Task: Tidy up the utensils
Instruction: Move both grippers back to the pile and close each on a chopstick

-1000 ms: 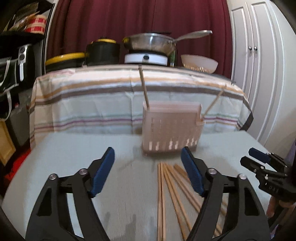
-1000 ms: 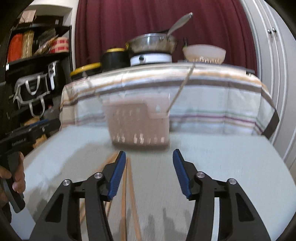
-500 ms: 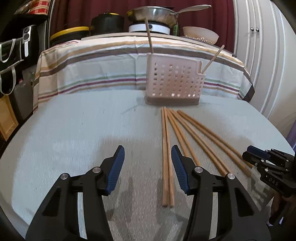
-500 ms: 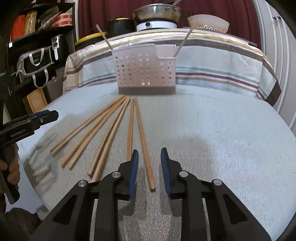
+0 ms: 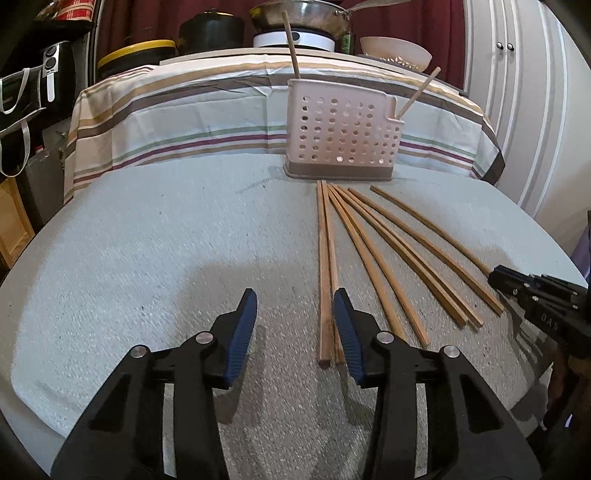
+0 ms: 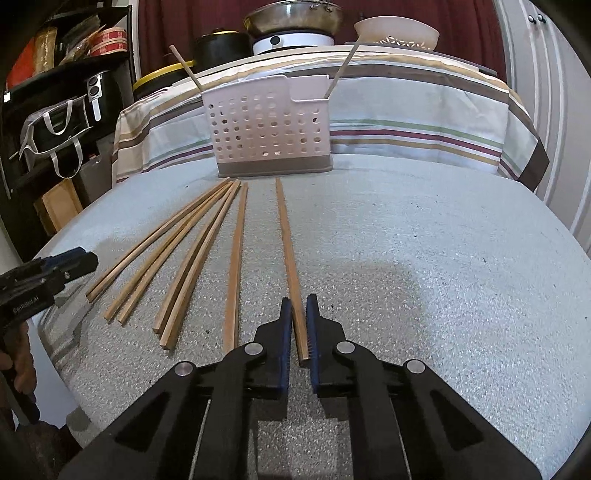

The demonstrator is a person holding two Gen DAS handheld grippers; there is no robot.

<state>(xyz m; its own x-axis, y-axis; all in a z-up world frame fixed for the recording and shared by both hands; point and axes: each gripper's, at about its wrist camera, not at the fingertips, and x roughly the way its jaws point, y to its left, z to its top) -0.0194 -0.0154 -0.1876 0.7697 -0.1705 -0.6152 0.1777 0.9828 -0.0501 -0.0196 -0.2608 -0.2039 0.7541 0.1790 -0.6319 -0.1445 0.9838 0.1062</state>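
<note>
Several wooden chopsticks lie fanned on the grey table in front of a pink perforated utensil holder, which holds two chopsticks upright. My right gripper is shut on the near end of the rightmost chopstick, which lies on the table. My left gripper is open and low over the table; its right finger sits beside the near ends of the leftmost pair. The holder stands at the far end in the right wrist view.
Behind the table a striped cloth covers a counter with a pan, black pot and bowl. White cabinet doors stand at right, dark shelves with bags at left. The table's rounded edge is near.
Both grippers have pulled back from the holder to the near ends of the chopsticks. My right gripper has closed from open onto the rightmost chopstick. My left gripper has narrowed a little.
</note>
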